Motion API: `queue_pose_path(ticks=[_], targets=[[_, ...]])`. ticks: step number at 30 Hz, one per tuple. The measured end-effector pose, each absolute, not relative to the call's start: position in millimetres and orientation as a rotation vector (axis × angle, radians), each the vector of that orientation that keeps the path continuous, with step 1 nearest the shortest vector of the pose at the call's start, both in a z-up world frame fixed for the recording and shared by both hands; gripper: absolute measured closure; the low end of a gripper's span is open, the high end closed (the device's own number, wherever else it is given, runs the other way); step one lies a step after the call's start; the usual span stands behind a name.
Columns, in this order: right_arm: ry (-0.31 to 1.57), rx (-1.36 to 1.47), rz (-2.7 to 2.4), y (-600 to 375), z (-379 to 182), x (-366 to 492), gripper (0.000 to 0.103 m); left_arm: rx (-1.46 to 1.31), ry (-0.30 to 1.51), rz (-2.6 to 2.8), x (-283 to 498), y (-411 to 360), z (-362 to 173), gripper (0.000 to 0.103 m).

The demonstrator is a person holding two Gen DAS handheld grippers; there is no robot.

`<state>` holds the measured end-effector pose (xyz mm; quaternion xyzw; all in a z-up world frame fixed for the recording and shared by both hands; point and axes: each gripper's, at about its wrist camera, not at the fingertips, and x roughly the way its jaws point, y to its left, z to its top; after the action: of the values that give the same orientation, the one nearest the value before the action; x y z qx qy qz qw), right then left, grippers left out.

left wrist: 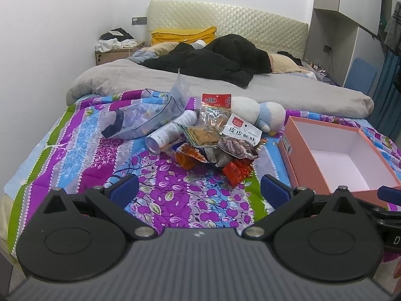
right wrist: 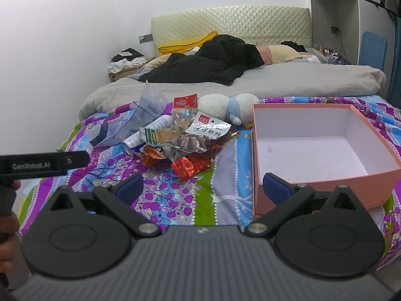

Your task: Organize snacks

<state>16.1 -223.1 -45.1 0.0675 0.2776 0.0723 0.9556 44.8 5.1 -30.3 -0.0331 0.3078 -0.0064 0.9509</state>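
Observation:
A heap of snack packets (left wrist: 215, 140) lies on the flowered bedspread (left wrist: 163, 200), with a red foil packet (left wrist: 236, 171) at its front; the heap also shows in the right wrist view (right wrist: 185, 143). An open, empty pink box (left wrist: 338, 160) with a white inside stands to the right of the heap, also in the right wrist view (right wrist: 323, 155). My left gripper (left wrist: 199, 190) is open and empty, short of the heap. My right gripper (right wrist: 203, 188) is open and empty, its right finger in front of the box's near wall.
A clear plastic bag (left wrist: 150, 115), a white tube (left wrist: 173, 130) and a white-and-blue plush toy (left wrist: 260, 113) lie around the heap. A grey duvet (left wrist: 225, 85) and black clothes (left wrist: 213, 60) lie behind. The left gripper's body (right wrist: 45, 165) shows at left.

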Motion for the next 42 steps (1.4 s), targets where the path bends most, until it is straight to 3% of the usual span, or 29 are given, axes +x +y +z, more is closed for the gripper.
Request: queue_pose_path(ticks=[42], targets=[[0.569, 0.127, 0.084, -225.8, -61.8, 9.0, 0.000, -0.058, 0.638, -0.070, 51.7, 4.1, -45.3, 0.000]])
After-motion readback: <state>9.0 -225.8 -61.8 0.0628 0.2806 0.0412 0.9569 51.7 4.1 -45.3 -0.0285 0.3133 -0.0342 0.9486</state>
